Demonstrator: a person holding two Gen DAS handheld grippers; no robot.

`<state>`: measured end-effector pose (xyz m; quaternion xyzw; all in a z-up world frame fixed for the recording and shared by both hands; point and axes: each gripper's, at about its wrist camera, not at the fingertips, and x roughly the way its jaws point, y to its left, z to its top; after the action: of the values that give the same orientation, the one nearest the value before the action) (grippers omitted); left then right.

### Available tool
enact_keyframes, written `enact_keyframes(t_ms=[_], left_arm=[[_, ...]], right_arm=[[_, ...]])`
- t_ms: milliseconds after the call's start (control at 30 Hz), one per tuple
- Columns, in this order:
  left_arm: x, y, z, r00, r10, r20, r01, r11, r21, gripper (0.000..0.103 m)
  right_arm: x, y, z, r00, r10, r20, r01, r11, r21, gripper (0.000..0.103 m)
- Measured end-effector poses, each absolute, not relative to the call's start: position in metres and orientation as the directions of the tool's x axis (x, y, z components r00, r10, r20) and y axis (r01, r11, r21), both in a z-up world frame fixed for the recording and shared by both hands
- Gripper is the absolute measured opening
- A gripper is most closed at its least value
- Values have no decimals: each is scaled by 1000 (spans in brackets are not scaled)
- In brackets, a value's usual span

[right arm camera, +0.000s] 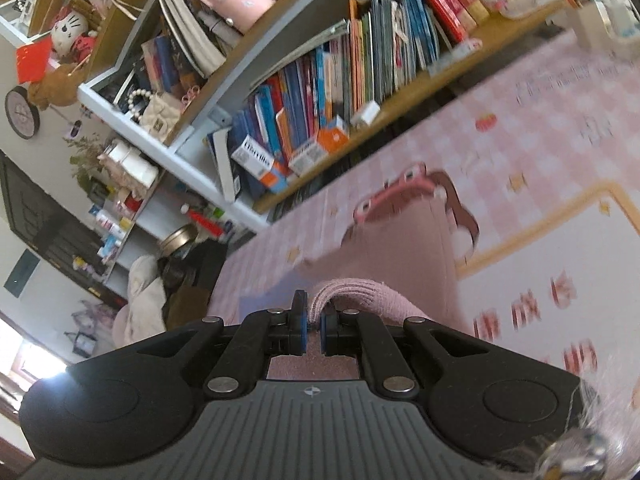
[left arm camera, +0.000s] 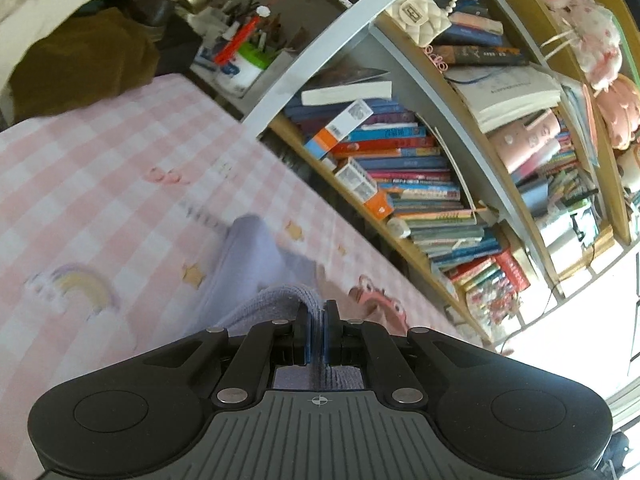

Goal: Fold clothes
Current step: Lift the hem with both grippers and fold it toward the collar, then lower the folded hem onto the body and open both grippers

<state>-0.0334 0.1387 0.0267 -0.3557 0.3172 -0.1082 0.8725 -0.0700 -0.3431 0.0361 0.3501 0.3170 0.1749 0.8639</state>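
You had each gripper clamped on knit cloth above the pink checked counter (left arm camera: 100,152): left gripper (left arm camera: 316,330) on lavender fabric (left arm camera: 256,264), right gripper (right arm camera: 314,330) on pink fabric (right arm camera: 400,248), mid-fold; next, likely laying both edges down evenly.

We are in a lived-in bedroom or study at home. Crammed bookshelves (left arm camera: 404,168) hold children's books, plush toys (right arm camera: 70,32) and a quilted handbag (left arm camera: 416,16), and a pink checked cartoon cloth (left arm camera: 100,168) covers the surface beside a pen pot (left arm camera: 248,60).
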Motion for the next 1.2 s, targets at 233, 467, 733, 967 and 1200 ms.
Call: enact_keyframes(t_ms=[233, 467, 733, 967, 1200], left_arm=[[14, 135, 19, 751, -419, -511, -40, 743, -668, 5], [45, 133, 1, 711, -412, -569, -77, 759, -646, 5], [72, 126, -21, 659, -386, -646, -131, 787, -603, 17], [78, 122, -3, 708, -278, -649, -86, 879, -470, 59], [85, 96, -3, 705, -226, -672, 110, 971, -212, 57]], right_arm=[[-15, -336, 29, 751, 472, -462, -29, 722, 691, 6], [23, -332, 9, 732, 449, -512, 21, 737, 676, 6], [51, -331, -12, 735, 339, -587, 127, 781, 611, 25], [57, -336, -14, 741, 261, -619, 144, 838, 526, 37], [66, -317, -22, 712, 185, -678, 39, 953, 301, 41]])
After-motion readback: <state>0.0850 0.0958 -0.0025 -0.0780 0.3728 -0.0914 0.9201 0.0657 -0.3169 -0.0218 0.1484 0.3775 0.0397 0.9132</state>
